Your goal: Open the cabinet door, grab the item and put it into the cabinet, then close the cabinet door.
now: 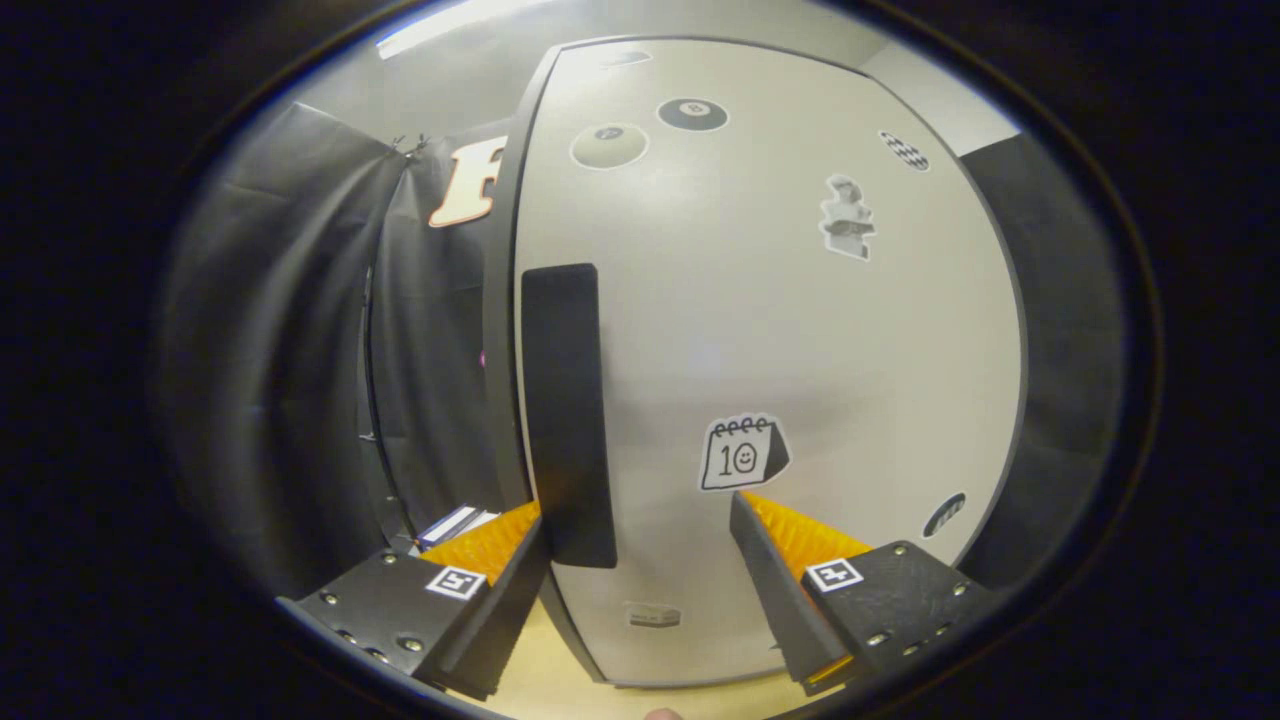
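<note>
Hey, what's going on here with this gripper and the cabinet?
A person is holding the hand-held gripper up close to a white cabinet door that carries several stickers. The fingers are open, with the lower end of the door's dark vertical handle between them, nearer the left finger; whether that finger touches it is hard to tell. The handle sits along the door's left edge, and the door looks closed or nearly so. A small item lies on the wooden surface beyond the left finger.
</note>
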Demonstrator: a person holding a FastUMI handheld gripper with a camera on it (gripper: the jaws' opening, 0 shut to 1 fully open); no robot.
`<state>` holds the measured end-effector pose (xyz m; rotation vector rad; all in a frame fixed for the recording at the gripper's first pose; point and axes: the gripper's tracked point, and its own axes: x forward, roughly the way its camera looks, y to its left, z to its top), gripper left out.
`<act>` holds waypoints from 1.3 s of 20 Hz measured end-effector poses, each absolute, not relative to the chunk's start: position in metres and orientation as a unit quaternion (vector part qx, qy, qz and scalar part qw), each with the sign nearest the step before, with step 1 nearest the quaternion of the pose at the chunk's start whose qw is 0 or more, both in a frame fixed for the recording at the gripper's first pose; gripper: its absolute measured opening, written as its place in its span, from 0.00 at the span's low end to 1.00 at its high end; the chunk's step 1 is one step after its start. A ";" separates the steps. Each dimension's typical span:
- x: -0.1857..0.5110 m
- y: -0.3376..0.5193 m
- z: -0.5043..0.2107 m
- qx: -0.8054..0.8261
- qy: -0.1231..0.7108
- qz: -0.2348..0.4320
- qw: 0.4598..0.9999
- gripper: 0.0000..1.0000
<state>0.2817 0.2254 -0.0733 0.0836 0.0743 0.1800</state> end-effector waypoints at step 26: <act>0.038 0.104 -0.026 0.011 0.003 -0.008 1.000 1.00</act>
